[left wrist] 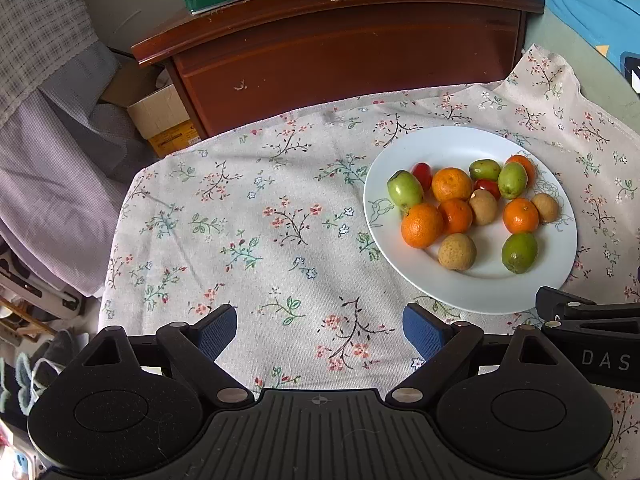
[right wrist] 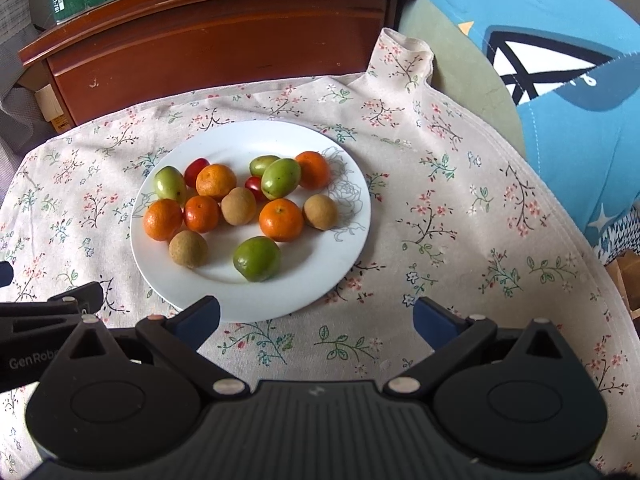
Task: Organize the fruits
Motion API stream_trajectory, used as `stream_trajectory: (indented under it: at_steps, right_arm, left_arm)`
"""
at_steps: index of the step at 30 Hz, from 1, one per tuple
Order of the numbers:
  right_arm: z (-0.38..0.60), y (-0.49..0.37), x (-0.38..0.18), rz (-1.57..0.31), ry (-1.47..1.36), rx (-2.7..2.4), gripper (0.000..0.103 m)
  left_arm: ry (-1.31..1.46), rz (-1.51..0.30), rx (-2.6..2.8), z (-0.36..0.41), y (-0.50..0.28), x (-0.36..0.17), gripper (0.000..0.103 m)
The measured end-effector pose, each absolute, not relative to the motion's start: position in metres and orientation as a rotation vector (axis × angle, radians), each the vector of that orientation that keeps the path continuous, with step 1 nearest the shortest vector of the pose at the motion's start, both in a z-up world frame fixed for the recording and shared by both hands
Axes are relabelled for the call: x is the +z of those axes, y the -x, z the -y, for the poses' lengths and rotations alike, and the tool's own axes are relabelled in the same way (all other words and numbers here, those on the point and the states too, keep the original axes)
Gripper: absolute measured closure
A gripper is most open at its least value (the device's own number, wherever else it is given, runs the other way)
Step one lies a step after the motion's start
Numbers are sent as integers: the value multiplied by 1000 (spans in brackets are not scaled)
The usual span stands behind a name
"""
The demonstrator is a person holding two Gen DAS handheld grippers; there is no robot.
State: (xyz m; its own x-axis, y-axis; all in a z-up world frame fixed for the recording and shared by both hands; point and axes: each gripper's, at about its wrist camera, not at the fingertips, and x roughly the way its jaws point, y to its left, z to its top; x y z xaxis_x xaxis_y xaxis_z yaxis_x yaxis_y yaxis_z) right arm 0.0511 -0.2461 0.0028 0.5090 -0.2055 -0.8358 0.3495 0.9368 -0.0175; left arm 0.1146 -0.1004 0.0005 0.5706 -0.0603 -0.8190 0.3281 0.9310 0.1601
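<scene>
While both hand-held grippers, left (left wrist: 320,330) and right (right wrist: 316,320), spread wide and empty: fruit-laden plate (right wrist: 280,296) beyond.

From each wrist we look steeply down past blue-padded fingers at the floral tablecloth (left wrist: 280,216); both near views share the fruit plate (left wrist: 452,292) (right wrist: 280,300) and wooden cabinet (right wrist: 224,48).

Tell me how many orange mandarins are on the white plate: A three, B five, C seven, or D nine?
B, five: on the white plate five orange mandarins lie among green, brown and small red fruits.
</scene>
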Motion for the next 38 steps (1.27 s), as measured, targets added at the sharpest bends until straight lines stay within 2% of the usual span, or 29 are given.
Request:
stream_trajectory:
  at_steps: [22,33,38]
  right_arm:
    - [203,-12,-21,-982,-138,-46,1]
    - [149,21,-47,-882,55,299,1]
    - [129,34,-58,-766,170,395,1]
  left_arm:
    - [-263,-987,-147,46,-73,-10,11]
    - [-196,-979,-122,22,-71,-2,11]
    - [-193,-968,-125,22,-72,0,11]
